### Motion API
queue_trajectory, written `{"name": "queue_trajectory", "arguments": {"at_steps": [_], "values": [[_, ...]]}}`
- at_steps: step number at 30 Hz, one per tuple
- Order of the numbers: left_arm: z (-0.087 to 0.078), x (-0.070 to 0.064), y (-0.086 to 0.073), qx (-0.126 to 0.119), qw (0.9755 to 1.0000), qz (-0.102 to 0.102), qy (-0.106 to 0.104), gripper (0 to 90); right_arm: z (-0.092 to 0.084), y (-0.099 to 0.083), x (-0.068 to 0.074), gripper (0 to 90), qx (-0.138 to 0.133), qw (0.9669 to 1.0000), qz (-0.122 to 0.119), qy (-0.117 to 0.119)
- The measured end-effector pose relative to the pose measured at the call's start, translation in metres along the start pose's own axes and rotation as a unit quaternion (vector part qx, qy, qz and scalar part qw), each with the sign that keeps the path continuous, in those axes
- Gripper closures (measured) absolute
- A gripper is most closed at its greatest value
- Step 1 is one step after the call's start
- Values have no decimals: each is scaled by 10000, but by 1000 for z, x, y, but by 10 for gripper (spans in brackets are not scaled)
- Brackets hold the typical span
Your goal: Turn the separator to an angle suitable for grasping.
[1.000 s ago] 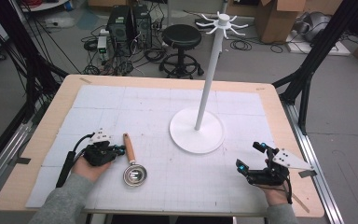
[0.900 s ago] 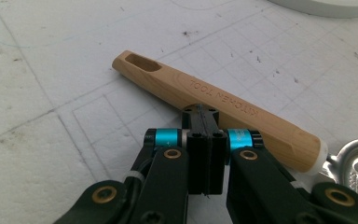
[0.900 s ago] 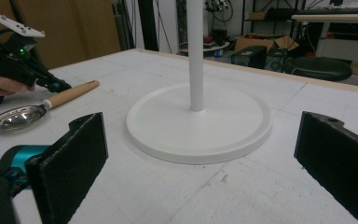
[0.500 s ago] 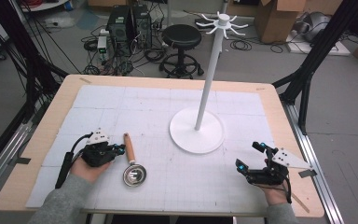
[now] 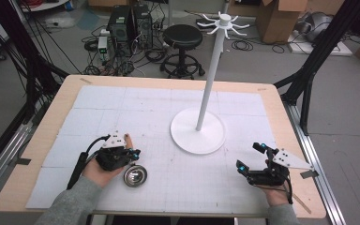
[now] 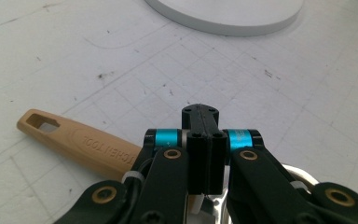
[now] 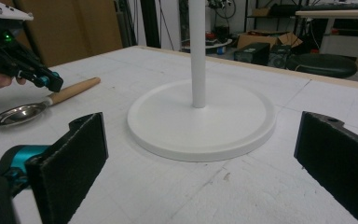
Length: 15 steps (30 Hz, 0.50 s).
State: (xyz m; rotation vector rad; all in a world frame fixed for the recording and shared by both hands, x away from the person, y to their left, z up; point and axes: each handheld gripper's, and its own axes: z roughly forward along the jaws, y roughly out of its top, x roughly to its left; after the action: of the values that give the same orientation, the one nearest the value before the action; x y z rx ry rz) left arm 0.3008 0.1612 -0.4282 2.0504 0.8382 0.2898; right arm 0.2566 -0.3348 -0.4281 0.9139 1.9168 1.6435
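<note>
A metal ladle lies on the table with its bowl [image 5: 135,175] near the front and its wooden handle [image 5: 128,138] pointing away. My left gripper [image 5: 132,153] hovers over that handle, jaws shut with nothing between them. In the left gripper view the shut left gripper [image 6: 200,112] sits just above the handle [image 6: 74,140], which runs off to the left beneath it. My right gripper [image 5: 249,155] rests at the front right, open and empty. Between the wide pads of the right gripper [image 7: 205,158] I see the stand's base [image 7: 200,121], the ladle [image 7: 14,114] and the left gripper [image 7: 51,81].
A white hook stand [image 5: 198,130] rises from a round base at the table's middle, with several hooks at its top [image 5: 224,21]. White gridded paper [image 5: 122,103] covers the wooden table. A black stool [image 5: 183,37] and boxes stand on the floor behind.
My left gripper has moved right and slightly up, so it now covers the ladle's handle. The ladle and the right gripper have stayed put.
</note>
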Motion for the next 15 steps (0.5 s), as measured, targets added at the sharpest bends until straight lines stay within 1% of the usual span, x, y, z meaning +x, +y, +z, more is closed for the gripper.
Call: {"name": "queue_trajectory", "arguments": {"at_steps": [3,8,10,15], "values": [[5,-2,2,48,10000,-9,-37,899,1,-1,0,17,27,10000,27,21],[7,-5,2,188,9998,99,-59,898,2,-1,0,17,48,10000,18,67],[8,-7,1,218,9997,111,-91,898,2,-1,0,17,35,10000,10,83],[12,-10,1,384,9991,150,-83,898,2,-1,1,17,50,9999,30,95]]}}
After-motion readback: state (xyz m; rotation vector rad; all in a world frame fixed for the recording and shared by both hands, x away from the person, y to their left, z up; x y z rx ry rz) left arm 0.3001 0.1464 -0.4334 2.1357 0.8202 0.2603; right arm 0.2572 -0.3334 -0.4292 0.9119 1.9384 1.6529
